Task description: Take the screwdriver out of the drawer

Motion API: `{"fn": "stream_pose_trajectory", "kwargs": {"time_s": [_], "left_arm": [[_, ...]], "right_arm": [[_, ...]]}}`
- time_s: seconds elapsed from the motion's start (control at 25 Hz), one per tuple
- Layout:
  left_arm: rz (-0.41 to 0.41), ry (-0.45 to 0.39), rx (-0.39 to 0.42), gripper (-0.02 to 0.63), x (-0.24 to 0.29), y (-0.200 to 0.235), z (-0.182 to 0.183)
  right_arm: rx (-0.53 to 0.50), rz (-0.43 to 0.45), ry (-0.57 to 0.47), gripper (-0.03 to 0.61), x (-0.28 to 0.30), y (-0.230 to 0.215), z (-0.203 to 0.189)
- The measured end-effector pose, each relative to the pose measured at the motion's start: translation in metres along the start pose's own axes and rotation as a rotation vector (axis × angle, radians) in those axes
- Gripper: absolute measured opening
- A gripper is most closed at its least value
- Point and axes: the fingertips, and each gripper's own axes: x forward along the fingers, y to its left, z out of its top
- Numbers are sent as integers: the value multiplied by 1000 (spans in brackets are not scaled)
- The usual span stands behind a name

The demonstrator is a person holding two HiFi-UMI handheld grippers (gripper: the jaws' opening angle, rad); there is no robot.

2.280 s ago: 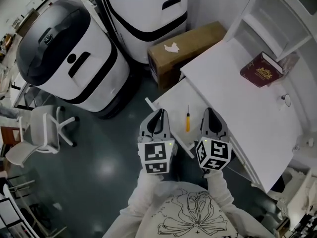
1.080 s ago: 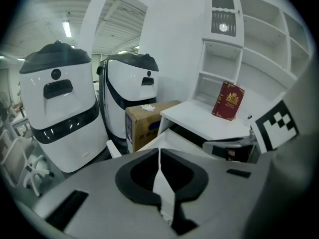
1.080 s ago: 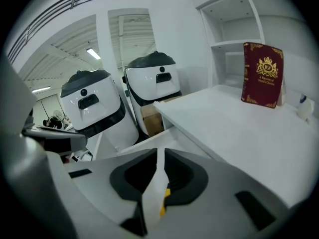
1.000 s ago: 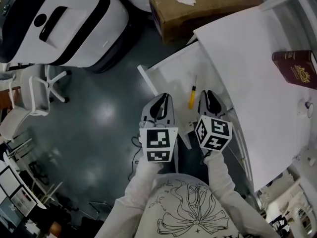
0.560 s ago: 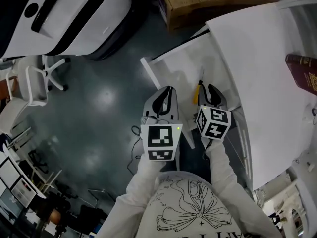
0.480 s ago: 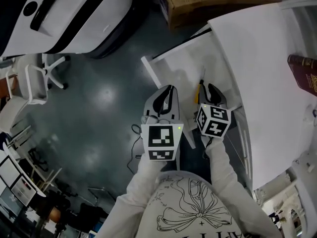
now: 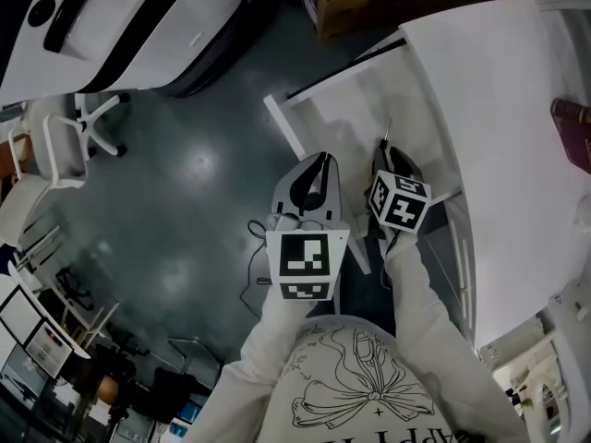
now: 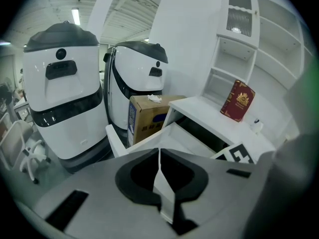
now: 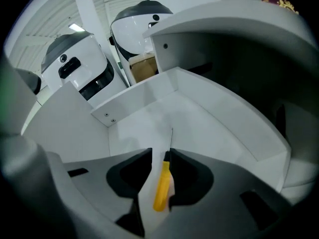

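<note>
The white drawer [image 7: 319, 118] stands pulled out from under the desk. In it lies the screwdriver [image 9: 162, 185], yellow handle toward me, thin shaft [image 9: 171, 138] pointing away. My right gripper [image 9: 160, 153] is down in the drawer and open, one jaw on each side of the handle. The handle rests against the right jaw, and drawer floor shows between it and the left jaw. From the head view the right gripper [image 7: 383, 148] hides the handle; only the shaft tip [image 7: 387, 127] shows. My left gripper [image 7: 320, 160] hovers at the drawer's front edge, shut and empty [image 8: 159, 151].
The white desk top [image 7: 499, 90] carries a red book [image 7: 574, 123] at the right. Beyond the drawer are a cardboard box [image 8: 147, 116] and two big white machines [image 8: 62, 88]. A white chair [image 7: 65, 137] stands on the dark floor at the left.
My right gripper has moved forward into the drawer and now straddles the screwdriver's handle, hiding it from above. The left gripper has held its place beside it.
</note>
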Motion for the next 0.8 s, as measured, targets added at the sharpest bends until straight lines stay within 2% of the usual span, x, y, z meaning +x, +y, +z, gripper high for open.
{"fn": "stream_pose_trajectory", "kwargs": {"time_s": [0.36,0.52,0.8], "left_arm": [[2,-6,-20,14,0,0,-4],[4,-9,-26,14,-2,-1,-6],[10,-11,-28,14,-6,-2,-9]], "right_arm": [[44,0,99,95,26,-9,-24],[29,-3,132,91,34,-9,-32],[10,-46,138,79,35,-13,-32]]}}
